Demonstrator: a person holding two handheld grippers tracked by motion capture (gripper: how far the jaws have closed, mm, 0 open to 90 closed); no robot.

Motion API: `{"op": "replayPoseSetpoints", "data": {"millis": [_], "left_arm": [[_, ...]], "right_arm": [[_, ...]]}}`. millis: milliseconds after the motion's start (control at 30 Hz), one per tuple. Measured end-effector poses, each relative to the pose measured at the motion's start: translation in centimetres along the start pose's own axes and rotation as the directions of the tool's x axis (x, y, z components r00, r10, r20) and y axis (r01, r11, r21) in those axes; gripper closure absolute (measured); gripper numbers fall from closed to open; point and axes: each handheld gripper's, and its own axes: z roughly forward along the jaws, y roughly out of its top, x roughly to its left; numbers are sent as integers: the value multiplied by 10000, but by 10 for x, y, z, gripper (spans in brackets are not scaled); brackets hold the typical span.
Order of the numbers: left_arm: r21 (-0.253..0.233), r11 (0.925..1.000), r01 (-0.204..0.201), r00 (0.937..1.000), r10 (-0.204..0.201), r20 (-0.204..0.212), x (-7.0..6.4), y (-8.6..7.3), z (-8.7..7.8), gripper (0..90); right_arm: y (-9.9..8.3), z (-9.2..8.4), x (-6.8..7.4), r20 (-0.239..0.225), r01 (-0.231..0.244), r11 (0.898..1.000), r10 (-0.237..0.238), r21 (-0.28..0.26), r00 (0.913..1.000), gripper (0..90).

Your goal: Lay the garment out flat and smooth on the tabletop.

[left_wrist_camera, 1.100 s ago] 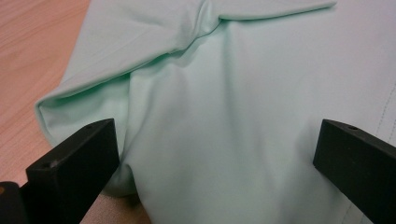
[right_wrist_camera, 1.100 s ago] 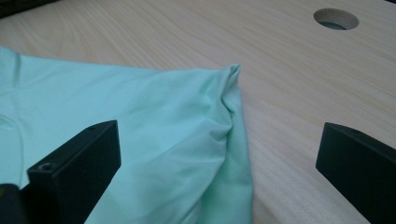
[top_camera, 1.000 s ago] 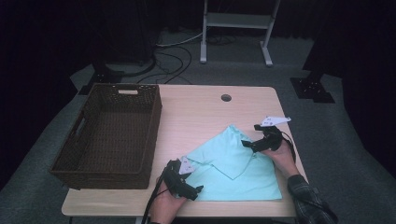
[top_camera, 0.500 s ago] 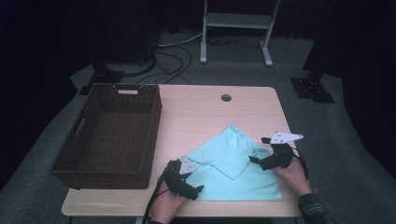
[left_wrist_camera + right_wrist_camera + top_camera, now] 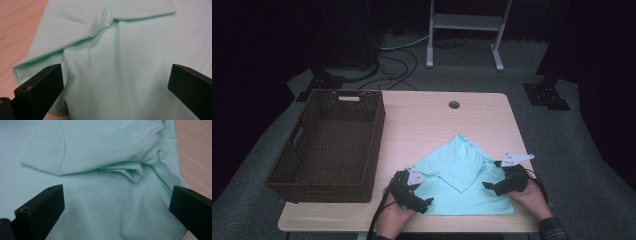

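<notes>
A mint green shirt (image 5: 462,175) lies partly folded on the near right of the wooden table (image 5: 427,120), with one flap turned over its middle. My left gripper (image 5: 424,202) rests open at the shirt's near left corner, jaws wide apart over the cloth (image 5: 112,75). At the shirt's right edge my right gripper (image 5: 489,186) is open too, its jaws spread above a bunched fold (image 5: 132,172). Neither holds anything.
A dark brown wicker basket (image 5: 302,172) stands empty on the left half of the table. A round cable hole (image 5: 454,105) sits near the far edge. Beyond the table are a metal stand (image 5: 462,35) and cables on the floor.
My right gripper has come down and toward the near edge along the shirt's right side. The left gripper has stayed put.
</notes>
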Motion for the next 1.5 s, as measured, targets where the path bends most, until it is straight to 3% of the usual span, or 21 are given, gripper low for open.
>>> {"op": "replayPoseSetpoints", "data": {"millis": [100,300,467,667,1000,1100,1500], "left_arm": [[282,9996,-4,10000,4,7,3,5,4,0],[683,9975,-162,9999,159,35,3,7,9,0],[612,9978,-234,9997,231,45,-4,2,5,0],[731,9965,-393,9991,380,189,-22,-2,0,0],[524,9979,-391,9989,377,273,-34,-6,-6,0],[251,9996,-98,9991,88,420,-33,-2,-8,0],[-59,9997,-216,9981,219,568,-31,21,-11,0]], "right_arm": [[0,3,0,96,89,9992,-93,390,9999,0],[-1,3,2,116,100,9992,-105,382,9999,0],[-4,-1,4,112,114,9992,-119,384,9999,0],[-16,-13,19,132,71,9992,-76,381,9999,0],[-28,-26,32,301,-143,9991,131,393,9995,0],[-28,-26,32,296,-141,9991,129,396,9995,0],[-27,-25,32,326,-165,9992,153,366,9994,0]]}}
